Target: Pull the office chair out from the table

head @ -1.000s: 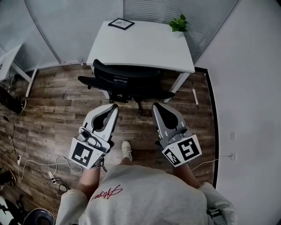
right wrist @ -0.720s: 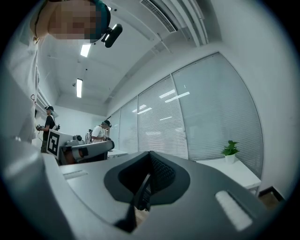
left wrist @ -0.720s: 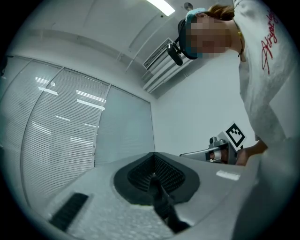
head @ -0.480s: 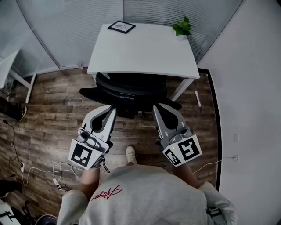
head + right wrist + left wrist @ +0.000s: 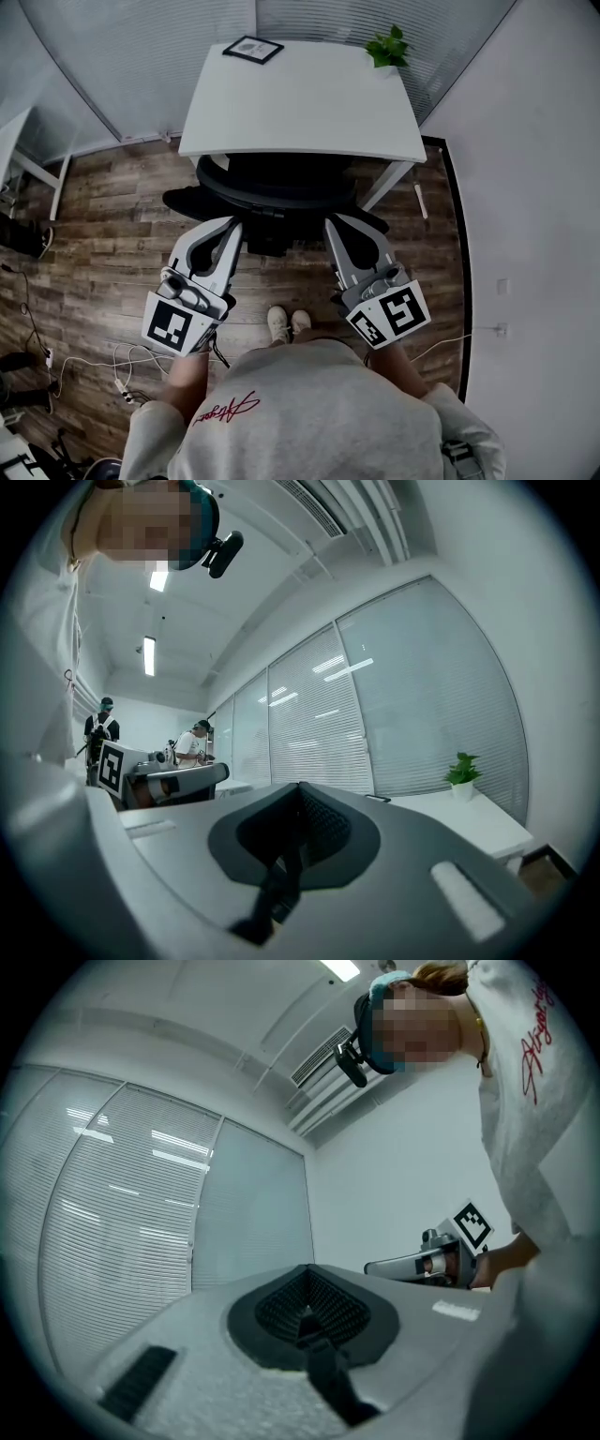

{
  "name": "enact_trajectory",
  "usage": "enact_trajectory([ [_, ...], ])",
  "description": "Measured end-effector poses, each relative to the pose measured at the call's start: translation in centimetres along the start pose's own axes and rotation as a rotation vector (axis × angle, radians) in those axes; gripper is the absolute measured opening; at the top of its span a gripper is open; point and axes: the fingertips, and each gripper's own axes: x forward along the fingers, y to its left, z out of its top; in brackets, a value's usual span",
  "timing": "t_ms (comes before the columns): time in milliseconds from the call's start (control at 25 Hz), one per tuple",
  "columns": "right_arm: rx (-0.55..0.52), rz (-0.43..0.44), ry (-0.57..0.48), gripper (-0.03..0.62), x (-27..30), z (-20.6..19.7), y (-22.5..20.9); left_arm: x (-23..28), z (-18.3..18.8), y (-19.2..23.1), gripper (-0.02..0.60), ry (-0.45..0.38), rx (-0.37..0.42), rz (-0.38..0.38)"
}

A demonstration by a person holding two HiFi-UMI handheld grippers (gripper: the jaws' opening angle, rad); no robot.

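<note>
The black office chair (image 5: 272, 187) is tucked under the white table (image 5: 300, 103), with its backrest and both armrests sticking out on my side. My left gripper (image 5: 234, 223) points at the backrest's left part, shut and empty. My right gripper (image 5: 331, 223) points at its right part, also shut with nothing in it. Both tips lie close to the chair's back; I cannot tell if they touch it. In the left gripper view the jaws (image 5: 305, 1277) are closed against blinds and wall. The right gripper view shows closed jaws (image 5: 298, 794) and the table's top (image 5: 473, 822); both views hide the chair.
A framed picture (image 5: 251, 47) and a potted plant (image 5: 387, 45) stand at the table's far corners. A white wall runs along the right. Cables (image 5: 122, 361) lie on the wood floor at left, near another desk (image 5: 19, 155). My shoes (image 5: 286, 323) stand behind the chair.
I have stepped toward the table, and both feet now stand together. Both grippers have moved forward, from short of the chair to close by its backrest. Their jaws stayed shut.
</note>
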Motion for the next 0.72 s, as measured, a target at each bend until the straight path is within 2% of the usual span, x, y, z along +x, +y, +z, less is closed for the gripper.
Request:
enact_trajectory([
  [120, -0.014, 0.038, 0.026, -0.002, 0.4, -0.7, 0.1, 0.3, -0.3, 0.5, -0.008, 0.003, 0.011, 0.02],
  [280, -0.043, 0.094, 0.068, -0.002, 0.7, -1.9, 0.2, 0.2, -1.8, 1.4, -0.007, 0.061, 0.037, 0.052],
  [360, -0.047, 0.11, 0.094, -0.002, 0.8, -3.1, -0.2, 0.2, -2.4, 2.1, 0.044, 0.083, 0.041, 0.064],
  [480, -0.075, 0.144, 0.145, 0.005, 1.0, -4.8, -0.6, 0.2, -3.7, 2.7, 0.142, 0.126, 0.072, 0.041],
  [600, -0.181, 0.235, 0.248, 0.124, 1.3, -6.8, -0.1, 0.0, -5.2, 2.7, 0.215, 0.182, 0.12, -0.016],
  [640, -0.236, 0.267, 0.288, 0.165, 1.4, -7.5, 0.1, -0.2, -5.8, 2.7, 0.23, 0.216, 0.167, -0.046],
  [720, -0.349, 0.318, 0.371, 0.224, 1.3, -9.0, 0.4, -0.7, -7.6, 2.6, 0.262, 0.335, 0.33, -0.132],
])
